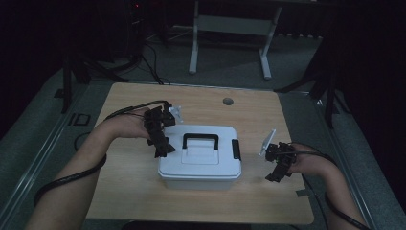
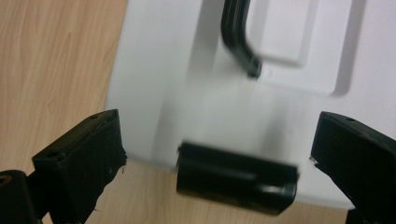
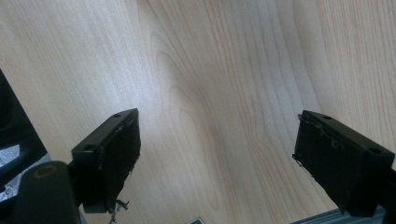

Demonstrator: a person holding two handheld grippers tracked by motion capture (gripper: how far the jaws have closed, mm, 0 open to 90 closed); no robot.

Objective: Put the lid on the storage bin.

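Left gripper (image 1: 160, 141) spread wide, holding nothing, hovering at the left edge of the white lidded box (image 1: 199, 158). In the left gripper view, left gripper (image 2: 212, 149) with jaws well apart, the black latch (image 2: 236, 178) on the box's end lying between them, blurred; contact with either jaw impossible to tell. Farther up in that view, one end of the black handle (image 2: 239, 39) folded against the recessed lid of the white lidded box (image 2: 299, 107).

Right gripper (image 1: 279, 163) released too, near the right edge of the table, well apart from the box. In the right gripper view, right gripper (image 3: 217, 154) wide open over bare wooden table (image 3: 210, 70), nothing between the jaws.

Box sitting near the middle of the wooden table (image 1: 129, 187), slightly toward the near side. Black handle (image 1: 200, 139) lying flat on the far part of the lid; another black latch (image 1: 235, 148) on the right end of the box. Small round grommet (image 1: 228, 101) in the tabletop at the far side, beyond the box. Cable (image 1: 67, 179) trailing from the left gripper, looping past the left forearm (image 1: 72, 187) off the near left of the table. Right forearm (image 1: 330, 182) entering from the near right corner. Grey table legs (image 1: 230, 43) on the dim floor beyond the table's far edge. Nothing lying between either gripper and the box.
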